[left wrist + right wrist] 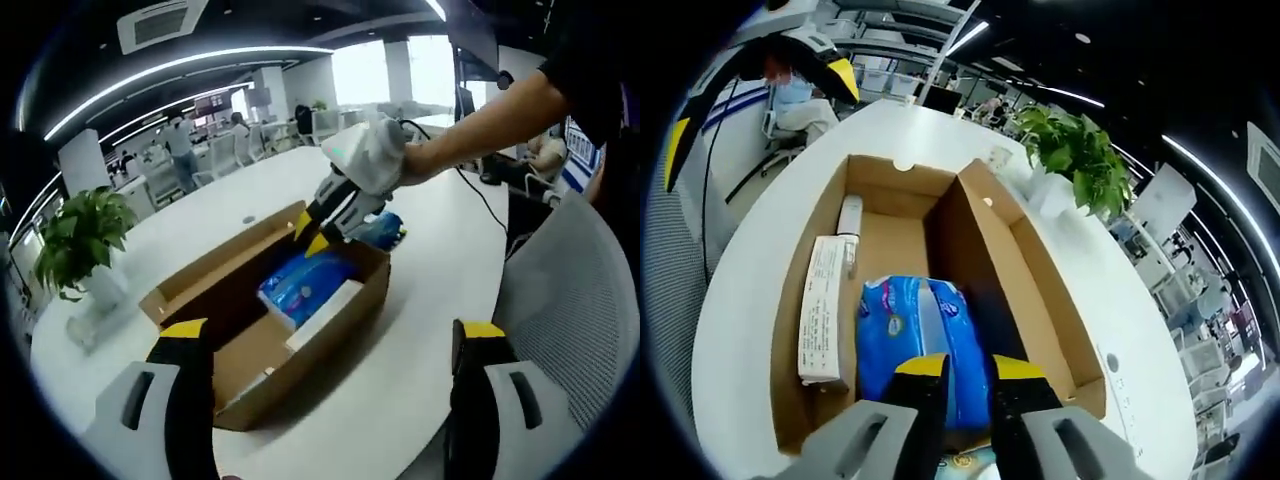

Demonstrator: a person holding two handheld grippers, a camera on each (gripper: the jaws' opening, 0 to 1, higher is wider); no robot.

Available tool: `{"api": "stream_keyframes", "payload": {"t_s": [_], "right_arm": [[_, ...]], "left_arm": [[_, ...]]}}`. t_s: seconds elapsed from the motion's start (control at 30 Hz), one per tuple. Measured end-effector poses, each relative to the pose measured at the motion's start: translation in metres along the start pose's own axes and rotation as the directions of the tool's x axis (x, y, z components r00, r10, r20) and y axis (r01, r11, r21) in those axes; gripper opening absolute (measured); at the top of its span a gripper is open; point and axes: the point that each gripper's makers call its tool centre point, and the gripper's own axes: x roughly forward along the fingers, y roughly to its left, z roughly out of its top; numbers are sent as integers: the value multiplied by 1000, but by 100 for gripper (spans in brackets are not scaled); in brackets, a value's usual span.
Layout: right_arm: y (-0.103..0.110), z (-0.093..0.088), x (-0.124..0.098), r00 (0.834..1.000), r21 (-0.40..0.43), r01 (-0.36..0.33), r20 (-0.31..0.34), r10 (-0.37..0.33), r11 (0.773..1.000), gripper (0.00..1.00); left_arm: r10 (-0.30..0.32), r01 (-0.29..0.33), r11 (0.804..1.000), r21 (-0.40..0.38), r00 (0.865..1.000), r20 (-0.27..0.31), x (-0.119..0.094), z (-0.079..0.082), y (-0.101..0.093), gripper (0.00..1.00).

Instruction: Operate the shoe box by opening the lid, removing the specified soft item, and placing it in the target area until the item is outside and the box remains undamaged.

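Note:
An open cardboard shoe box (340, 335) lies on a white table, its lid (215, 265) folded back. Inside are a blue soft pack (305, 283) (915, 335) and a slim white carton (325, 312) (822, 310). My right gripper (971, 367) (310, 234) hangs over the box's far end, held by a person's hand. Its jaws stand almost together with the near end of the blue pack between them. My left gripper (334, 330) is wide open in front of the box, holding nothing, and appears beyond the box (760, 105) in the right gripper view.
A second blue pack (385, 229) lies on the table just past the box. A potted plant (80, 235) (1075, 150) stands at the lid side. A mesh chair (580, 330) sits by the table's edge. People sit at desks in the background.

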Motion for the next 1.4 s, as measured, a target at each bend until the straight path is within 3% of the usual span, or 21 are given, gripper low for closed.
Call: {"api": "stream_keyframes", "payload": {"t_s": [0.27, 0.53, 0.67, 0.93, 1.4], "right_arm": [[2, -5, 11, 999, -1, 8, -31, -8, 1000, 5], [4, -8, 20, 999, -15, 18, -48, -19, 1000, 3], [5, -7, 20, 999, -40, 21, -49, -23, 999, 0], [-2, 5, 11, 998, -88, 55, -15, -56, 995, 0], [-1, 33, -8, 995, -113, 83, 60, -76, 990, 0]], "left_arm": [[60, -59, 997, -60, 998, 27, -13, -12, -9, 98], [105, -102, 990, -98, 994, 29, -13, -23, -19, 99], [117, -118, 990, -80, 993, -21, -11, -34, -21, 99], [145, -145, 986, -77, 989, -17, -17, -37, -21, 99], [128, -129, 989, -72, 992, -9, -14, -36, -24, 98]]}}
